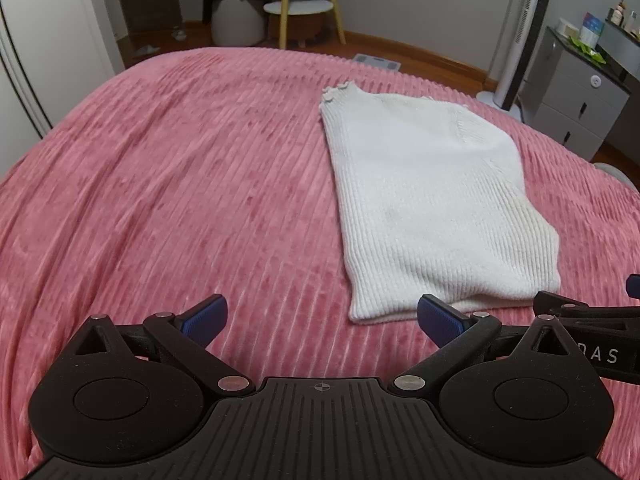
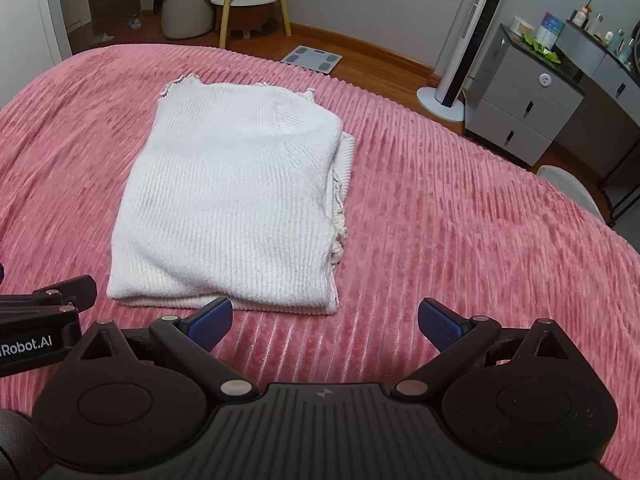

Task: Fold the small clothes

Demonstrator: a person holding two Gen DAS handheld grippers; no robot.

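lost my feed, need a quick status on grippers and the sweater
Left hand-held gripper open, empty. Right hand-held gripper open, empty. White sweater folded on pink bedspread. Nothing in the way.

Pink ribbed bedspread (image 2: pixel 440 216), folded white knit sweater (image 2: pixel 232 208) lying flat on it

One white knitted garment (image 2: pixel 228 204) lay folded on one pink ribbed blanket (image 2: pixel 460 240). Two grippers were up front, left gripper (image 1: pixel 322 318) and right gripper (image 2: pixel 325 320), each with two blue-padded fingers spread apart, four in all. Beyond the bed: one bathroom scale (image 2: pixel 312 58), one tower fan (image 2: pixel 466 36), one grey cabinet (image 2: pixel 524 108) showing three drawers.
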